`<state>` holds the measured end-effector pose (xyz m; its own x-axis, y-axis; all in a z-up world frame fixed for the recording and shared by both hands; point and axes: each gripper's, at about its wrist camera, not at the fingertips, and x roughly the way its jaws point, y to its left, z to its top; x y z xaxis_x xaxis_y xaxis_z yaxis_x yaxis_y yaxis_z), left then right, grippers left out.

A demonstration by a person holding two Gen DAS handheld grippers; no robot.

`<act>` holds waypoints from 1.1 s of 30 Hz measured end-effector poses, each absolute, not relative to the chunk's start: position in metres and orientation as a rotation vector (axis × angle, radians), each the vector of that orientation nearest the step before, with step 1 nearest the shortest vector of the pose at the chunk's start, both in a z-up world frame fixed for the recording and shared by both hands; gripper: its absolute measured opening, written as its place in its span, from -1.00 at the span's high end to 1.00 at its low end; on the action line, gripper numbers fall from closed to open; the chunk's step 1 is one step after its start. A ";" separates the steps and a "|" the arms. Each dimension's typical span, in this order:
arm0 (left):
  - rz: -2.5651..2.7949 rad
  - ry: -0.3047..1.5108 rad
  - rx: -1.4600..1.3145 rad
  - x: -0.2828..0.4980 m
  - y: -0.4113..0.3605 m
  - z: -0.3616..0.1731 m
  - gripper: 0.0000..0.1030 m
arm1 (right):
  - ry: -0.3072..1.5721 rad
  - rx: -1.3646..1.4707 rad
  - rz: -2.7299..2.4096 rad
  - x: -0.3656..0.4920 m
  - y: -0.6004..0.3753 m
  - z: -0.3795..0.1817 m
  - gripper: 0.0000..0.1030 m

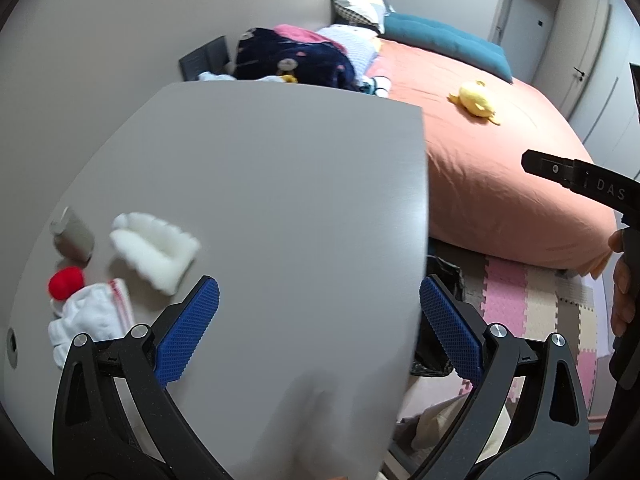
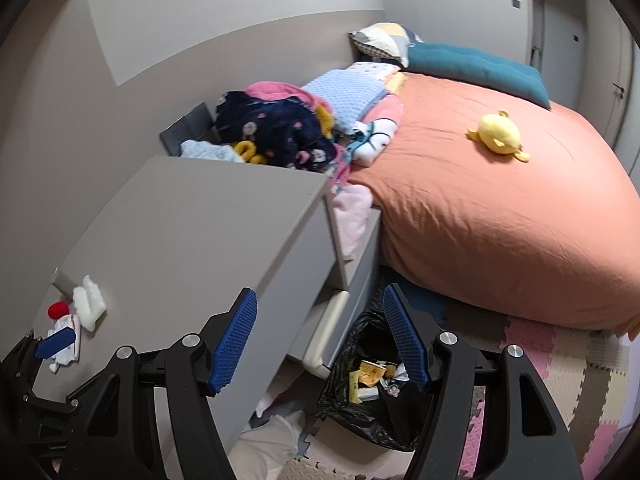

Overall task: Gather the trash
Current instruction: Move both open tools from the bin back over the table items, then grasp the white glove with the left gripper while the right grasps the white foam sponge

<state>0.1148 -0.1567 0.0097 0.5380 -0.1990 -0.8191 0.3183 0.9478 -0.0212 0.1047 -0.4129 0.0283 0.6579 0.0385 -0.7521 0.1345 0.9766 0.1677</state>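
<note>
A grey dresser top point(image 1: 280, 208) holds a white fluffy piece point(image 1: 154, 250), a small grey-brown bottle point(image 1: 74, 236), a red ball point(image 1: 66, 282) and a crumpled white cloth with red stripes point(image 1: 94, 316) at its left. My left gripper point(image 1: 318, 328) is open and empty above the top, right of those items. My right gripper point(image 2: 320, 340) is open and empty above the dresser's right edge and a black trash bag point(image 2: 376, 400) holding wrappers on the floor. The same items point(image 2: 86, 302) and the left gripper's blue pad point(image 2: 56, 343) show in the right wrist view.
A bed with an orange cover point(image 2: 500, 216) stands to the right, with a yellow plush toy point(image 2: 500, 134), a teal cushion point(image 2: 472, 66) and piled clothes point(image 2: 280, 128). Dresser drawers point(image 2: 352, 276) stand open. Pink and beige foam mats point(image 2: 560, 360) cover the floor.
</note>
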 end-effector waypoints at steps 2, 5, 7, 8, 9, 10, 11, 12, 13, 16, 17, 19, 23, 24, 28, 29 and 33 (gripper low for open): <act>-0.292 0.955 0.128 0.114 -0.147 0.010 -0.88 | 0.856 0.208 -0.039 0.107 -0.403 0.028 -0.30; -0.266 0.957 0.106 0.113 -0.130 0.010 -0.88 | 0.862 0.191 -0.012 0.113 -0.386 0.028 -0.30; -0.245 0.956 0.091 0.112 -0.116 0.011 -0.88 | 0.865 0.177 0.007 0.117 -0.374 0.028 -0.30; -0.237 0.954 0.087 0.110 -0.112 0.011 -0.88 | 0.867 0.172 0.016 0.119 -0.369 0.028 -0.30; -0.222 0.953 0.080 0.109 -0.104 0.011 -0.88 | 0.869 0.166 0.028 0.121 -0.361 0.028 -0.30; -0.209 0.952 0.074 0.109 -0.097 0.011 -0.88 | 0.870 0.162 0.036 0.123 -0.356 0.028 -0.30; -0.199 0.952 0.068 0.108 -0.092 0.011 -0.88 | 0.872 0.157 0.046 0.125 -0.350 0.028 -0.30; -0.189 0.952 0.062 0.108 -0.086 0.011 -0.88 | 0.874 0.150 0.059 0.127 -0.342 0.028 -0.30; -0.171 0.953 0.051 0.108 -0.077 0.011 -0.88 | 0.876 0.145 0.068 0.129 -0.335 0.027 -0.30; -0.137 0.954 0.030 0.107 -0.057 0.010 -0.88 | 0.888 0.125 0.104 0.134 -0.314 0.024 -0.30; -0.123 0.956 0.019 0.107 -0.049 0.009 -0.88 | 0.893 0.122 0.120 0.135 -0.307 0.022 -0.30; -0.103 0.960 0.004 0.106 -0.037 0.007 -0.88 | 0.902 0.119 0.138 0.138 -0.297 0.021 -0.30; -0.056 0.971 -0.008 0.106 -0.015 0.002 -0.88 | 0.918 0.108 0.177 0.144 -0.270 0.017 -0.30; -0.051 0.973 -0.012 0.107 -0.011 0.001 -0.88 | 0.920 0.102 0.184 0.145 -0.264 0.016 -0.30; -0.020 0.989 -0.029 0.109 0.008 -0.006 -0.88 | 0.930 0.070 0.218 0.151 -0.238 0.014 -0.30; -0.011 0.993 -0.032 0.109 0.012 -0.008 -0.88 | 0.933 0.061 0.229 0.153 -0.230 0.014 -0.30; 0.022 1.014 -0.052 0.115 0.029 -0.017 -0.88 | 0.937 0.040 0.270 0.158 -0.207 0.012 -0.30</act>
<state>0.1148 0.0290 -0.0165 0.5287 -0.0059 -0.8488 -0.0427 0.9985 -0.0335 0.1580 -0.2070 0.0124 0.5607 0.2467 -0.7904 -0.2117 0.9656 0.1512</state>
